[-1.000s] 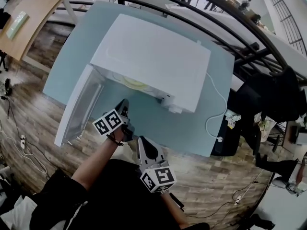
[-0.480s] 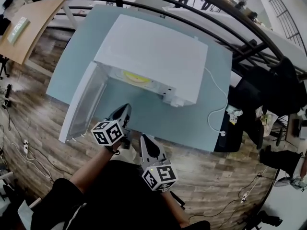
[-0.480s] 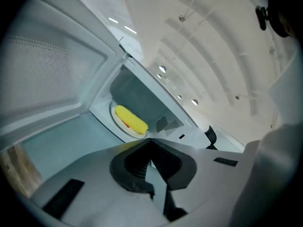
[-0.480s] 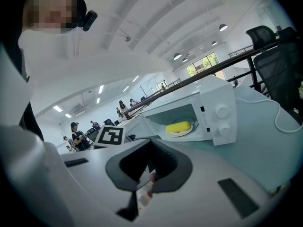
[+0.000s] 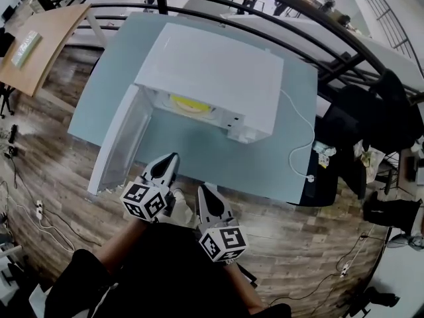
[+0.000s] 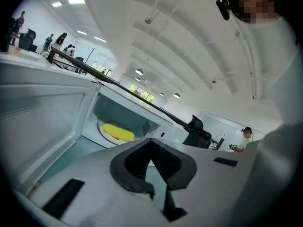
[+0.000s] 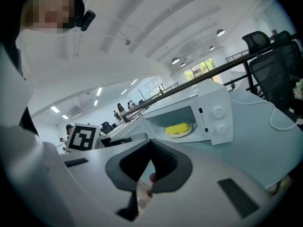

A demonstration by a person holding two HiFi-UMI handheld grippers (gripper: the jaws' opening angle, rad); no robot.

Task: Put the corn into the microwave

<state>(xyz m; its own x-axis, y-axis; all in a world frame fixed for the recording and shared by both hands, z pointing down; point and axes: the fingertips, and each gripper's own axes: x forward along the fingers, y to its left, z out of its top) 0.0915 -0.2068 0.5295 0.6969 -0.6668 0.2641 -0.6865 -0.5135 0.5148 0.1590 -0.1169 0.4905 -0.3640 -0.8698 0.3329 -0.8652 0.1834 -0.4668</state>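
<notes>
Both pairs of jaws are pressed together on nothing. The left gripper (image 6: 151, 143) and right gripper (image 7: 150, 144) hover side by side at the near edge of the table (image 5: 218, 154), close to the person's body and apart from the microwave (image 5: 218, 71). The corn (image 6: 117, 132) lies on the plate (image 6: 106, 137) inside the cavity, so neither gripper has anything to carry. The door (image 5: 122, 141) stands swung wide to the left. Shutting it looks like the only step left, probably a job for the left gripper, which is nearer.
</notes>
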